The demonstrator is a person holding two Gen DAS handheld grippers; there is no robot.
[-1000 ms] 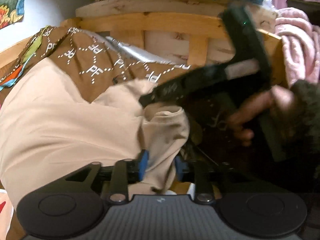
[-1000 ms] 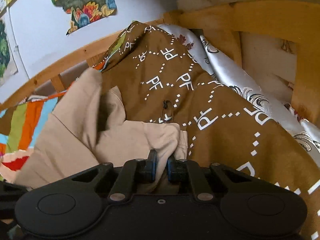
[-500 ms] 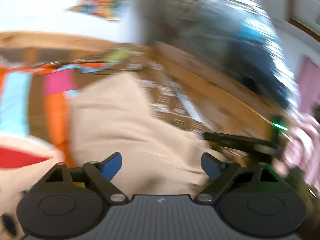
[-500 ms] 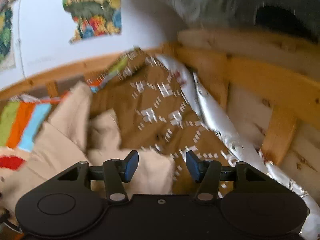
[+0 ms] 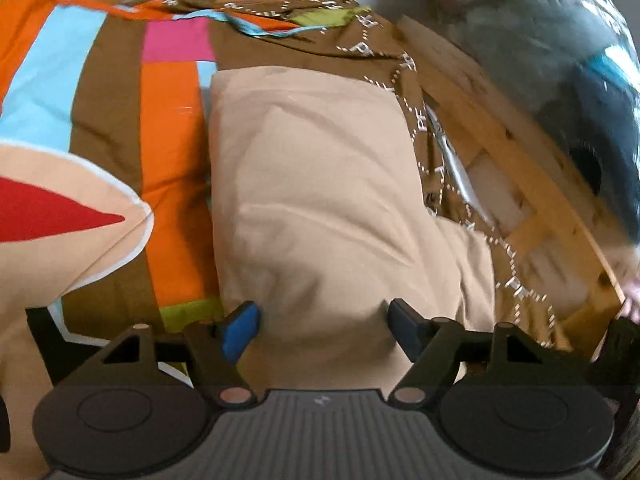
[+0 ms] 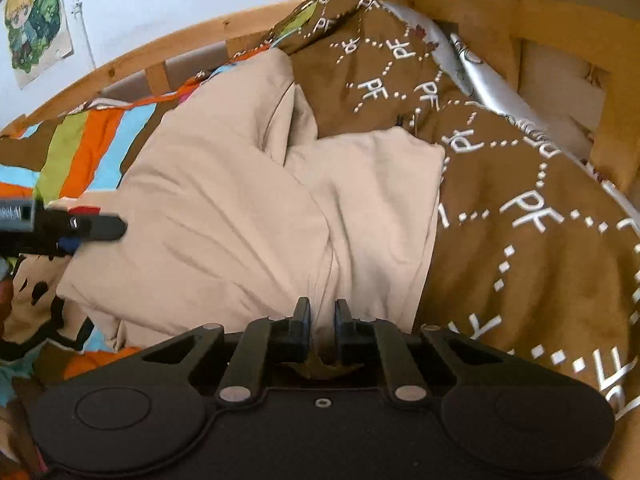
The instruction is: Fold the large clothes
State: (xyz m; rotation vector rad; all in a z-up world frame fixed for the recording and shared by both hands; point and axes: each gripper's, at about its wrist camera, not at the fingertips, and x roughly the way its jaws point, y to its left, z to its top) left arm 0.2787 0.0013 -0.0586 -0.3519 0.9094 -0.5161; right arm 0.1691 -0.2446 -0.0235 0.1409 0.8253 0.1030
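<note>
Two grippers are over one beige garment (image 5: 320, 184) that lies folded on a bed, on top of a brown cover (image 6: 520, 208) printed with white letters and a striped quilt (image 5: 168, 168) of orange, blue, pink and green

We hold the left gripper (image 5: 322, 326) with its blue-tipped fingers (image 5: 240, 326) wide apart, nothing between them but the near end of the garment lying beneath; whether the tips touch the cloth we cannot tell. Ahead of these fingers the garment runs away as a long smooth panel, the quilt to the left of them, the brown cover and a wooden bed frame (image 5: 500, 120) to the right. At the far right edge a bit of a hand (image 5: 632, 304) shows

Our right gripper (image 6: 321, 322) has its fingers nearly together, only a thin slit left, set at the near edge of the garment; the cloth reaches down to the tips, yet we cannot tell whether any of it is pinched. Ahead of these fingers the garment shows two layers, one broad flap to the left overlapping a narrower one to the right, with a small fold standing up at the far end. The brown cover lies right of the fingers, with a silver sheet (image 6: 492, 92) beyond it by the frame. From the left edge of this view the left gripper (image 6: 80, 228) reaches in above the garment's left side. Cartoon posters (image 6: 36, 20) hang on the wall beyond
</note>
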